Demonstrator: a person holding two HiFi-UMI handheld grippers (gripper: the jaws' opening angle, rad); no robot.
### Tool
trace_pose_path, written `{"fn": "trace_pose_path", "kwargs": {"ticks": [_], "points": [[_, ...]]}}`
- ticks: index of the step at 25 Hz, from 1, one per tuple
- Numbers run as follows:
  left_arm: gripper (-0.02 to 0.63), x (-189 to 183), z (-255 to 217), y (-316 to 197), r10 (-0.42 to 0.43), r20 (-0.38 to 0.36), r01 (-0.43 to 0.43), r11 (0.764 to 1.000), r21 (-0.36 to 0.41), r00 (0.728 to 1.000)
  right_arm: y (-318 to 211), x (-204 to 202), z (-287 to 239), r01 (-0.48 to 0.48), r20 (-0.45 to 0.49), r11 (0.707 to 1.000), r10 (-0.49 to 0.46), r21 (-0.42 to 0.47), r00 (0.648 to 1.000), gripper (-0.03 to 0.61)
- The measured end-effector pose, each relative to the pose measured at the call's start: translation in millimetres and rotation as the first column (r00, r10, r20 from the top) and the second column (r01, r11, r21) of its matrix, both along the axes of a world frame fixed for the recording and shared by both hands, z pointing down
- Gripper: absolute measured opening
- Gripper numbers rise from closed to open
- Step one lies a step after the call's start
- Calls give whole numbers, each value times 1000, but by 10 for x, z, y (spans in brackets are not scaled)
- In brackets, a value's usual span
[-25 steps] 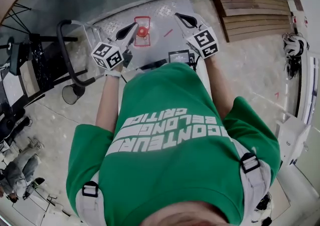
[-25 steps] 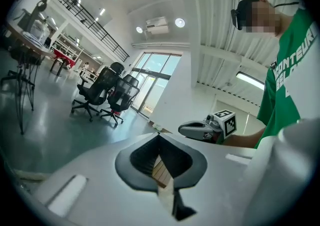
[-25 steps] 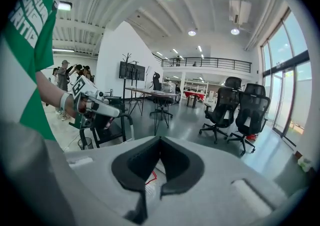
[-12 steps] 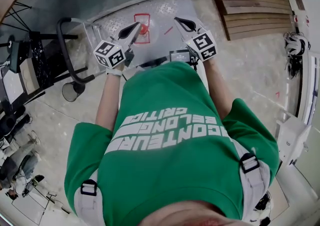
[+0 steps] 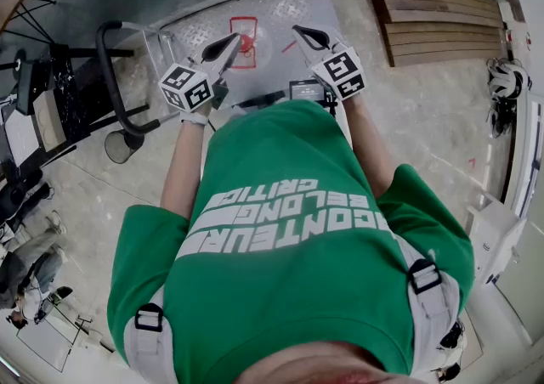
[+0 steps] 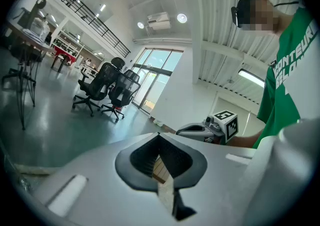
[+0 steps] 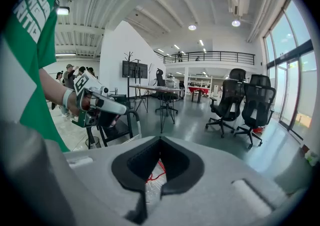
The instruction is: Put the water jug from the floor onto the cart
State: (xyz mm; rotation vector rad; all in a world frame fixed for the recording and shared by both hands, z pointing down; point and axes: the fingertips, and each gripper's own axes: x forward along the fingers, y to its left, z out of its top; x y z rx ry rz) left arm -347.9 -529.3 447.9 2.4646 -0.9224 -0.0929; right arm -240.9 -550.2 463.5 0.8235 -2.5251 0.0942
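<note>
1. Grey diamond-plate is seen as the deck of the cart (image 5: 285, 8), on the far side of the person; the left gripper (image 5: 233, 40) and the right gripper (image 5: 301, 32) are held over its near part
2. A red cap inside a red rectangular outline is noted on the deck, between the two grippers and just beside the left one's tip. It is taken to be the water jug (image 5: 247, 41) seen from above, already on the cart; its body cannot be made out
3. The jaws of the left gripper are brought together with nothing between them; only pale planks are glimpsed through the slit in its own view
4. The jaws of the right gripper are likewise closed tight and empty; red marks on the plate are seen past them
5. Against a second ago, both grippers are found almost where they were, the right one apparently a little lower; the red cap is unmoved on the plate
6. No lift is judged to be under way, and the placing looks done
7. A black cart handle (image 5: 106, 76) is noted at left and wooden planks (image 5: 433, 17) at far right, well apart. A small screen (image 5: 306, 89) lies near, between the forearms, and office chairs (image 7: 240, 100) stand on the far floor
8. Nothing is seen between grippers and jug; the handle would hinder only an approach from the left
</note>
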Motion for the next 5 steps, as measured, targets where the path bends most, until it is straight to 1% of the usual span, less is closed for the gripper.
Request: {"fn": "trace_pose_path", "kwargs": {"ticks": [5], "points": [[3,27,20,-23,1,5,-1,1000,-5,1000,-29,-14,14,15,-5,1000,-15,-1,1000,-8]]}}
